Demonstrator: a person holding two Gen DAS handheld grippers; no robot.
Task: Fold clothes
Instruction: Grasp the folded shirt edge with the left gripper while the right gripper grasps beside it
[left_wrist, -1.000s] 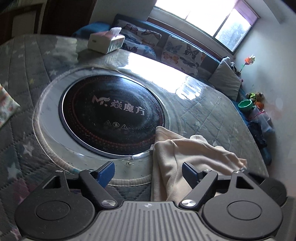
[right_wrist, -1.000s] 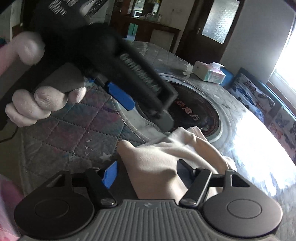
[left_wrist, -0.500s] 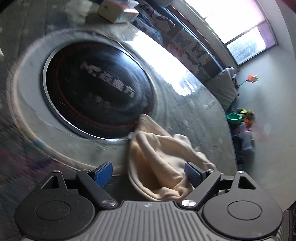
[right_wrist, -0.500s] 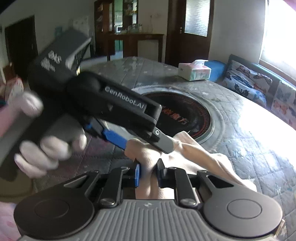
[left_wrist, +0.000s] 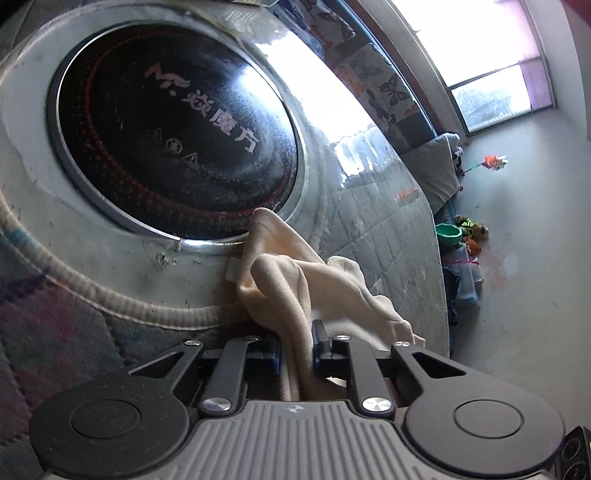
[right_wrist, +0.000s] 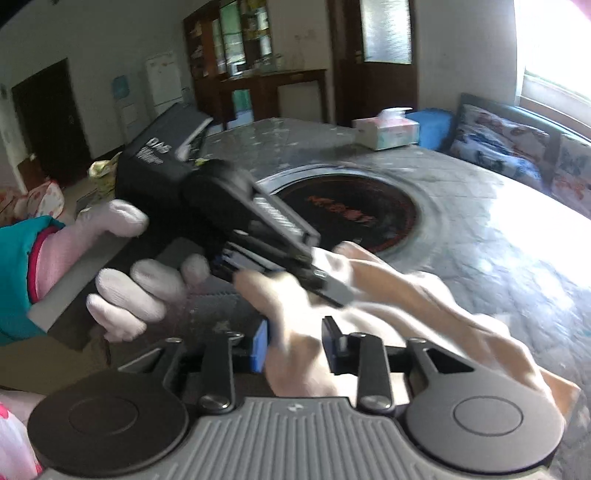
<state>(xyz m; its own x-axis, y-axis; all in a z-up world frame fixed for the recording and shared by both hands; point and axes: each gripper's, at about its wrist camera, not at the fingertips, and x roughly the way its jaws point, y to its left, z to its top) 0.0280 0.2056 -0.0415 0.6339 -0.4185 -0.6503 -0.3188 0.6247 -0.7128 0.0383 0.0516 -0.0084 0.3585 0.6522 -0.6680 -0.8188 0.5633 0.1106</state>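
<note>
Left wrist view: we note the glossy black round cooktop (left_wrist: 173, 125) set in a pale ring on the quilted table cover (left_wrist: 384, 236). Right of it lies the cream fleece garment (left_wrist: 295, 280), bunched in soft folds. Our left gripper (left_wrist: 297, 350) is closing, pads pinching a fold. In the right wrist view, our white-gloved left hand (right_wrist: 136, 280) is blurred. Our right gripper (right_wrist: 295, 347) is opening, cloth between its pads; contact is unclear.

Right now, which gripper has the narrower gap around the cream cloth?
The left gripper: its closing jaws pinch a thin fold of cream cloth, while the right gripper, jaws opening, stands wider.
</note>
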